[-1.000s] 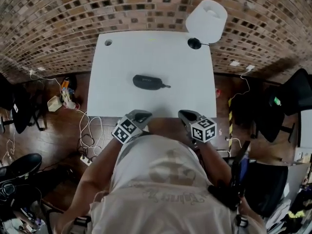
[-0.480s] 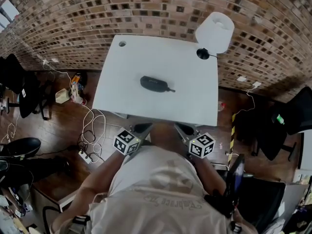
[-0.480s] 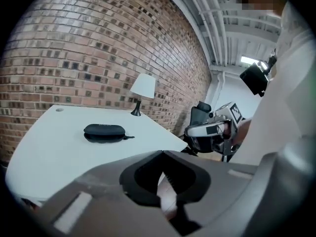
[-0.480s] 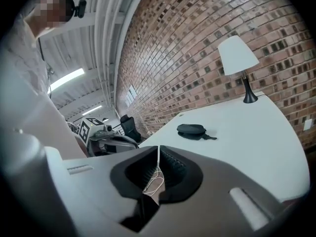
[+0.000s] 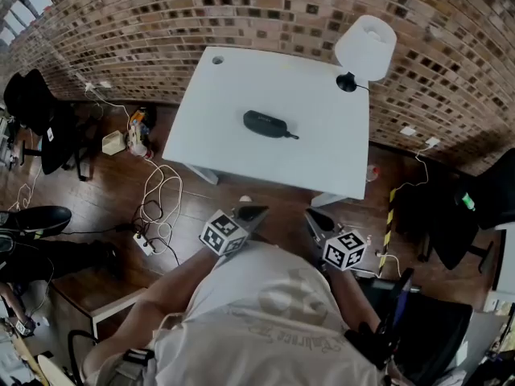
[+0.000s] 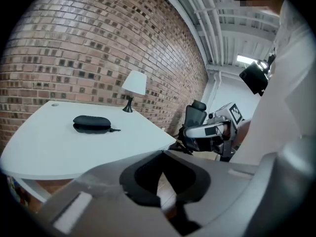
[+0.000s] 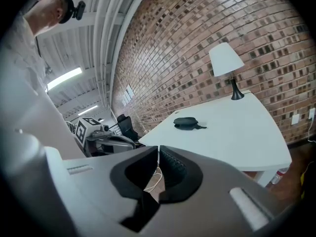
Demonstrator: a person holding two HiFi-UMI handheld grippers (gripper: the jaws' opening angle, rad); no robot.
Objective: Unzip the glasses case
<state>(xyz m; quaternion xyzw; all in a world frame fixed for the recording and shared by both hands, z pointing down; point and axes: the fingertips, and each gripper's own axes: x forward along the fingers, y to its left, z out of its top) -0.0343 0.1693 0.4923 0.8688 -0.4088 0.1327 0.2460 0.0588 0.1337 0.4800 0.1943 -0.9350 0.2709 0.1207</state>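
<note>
— Where's the glasses case (image 5: 269,124)?
— Closed, mid-table (image 5: 225,147); a lamp (image 5: 366,45) stands at the table's far corner by the brick wall (image 5: 161,22).
— The hands?
— Left gripper (image 5: 257,211) and right gripper (image 5: 311,214) point at the table from off its near edge, fingers (image 7: 174,171) pressed together, empty. A second ago they were at that edge.

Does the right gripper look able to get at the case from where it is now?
Probably not without stepping in: the right gripper is shut, held short of the table's near edge, and the case lies mid-table. Nothing blocks the path; the lamp stands off at a far corner.
</note>
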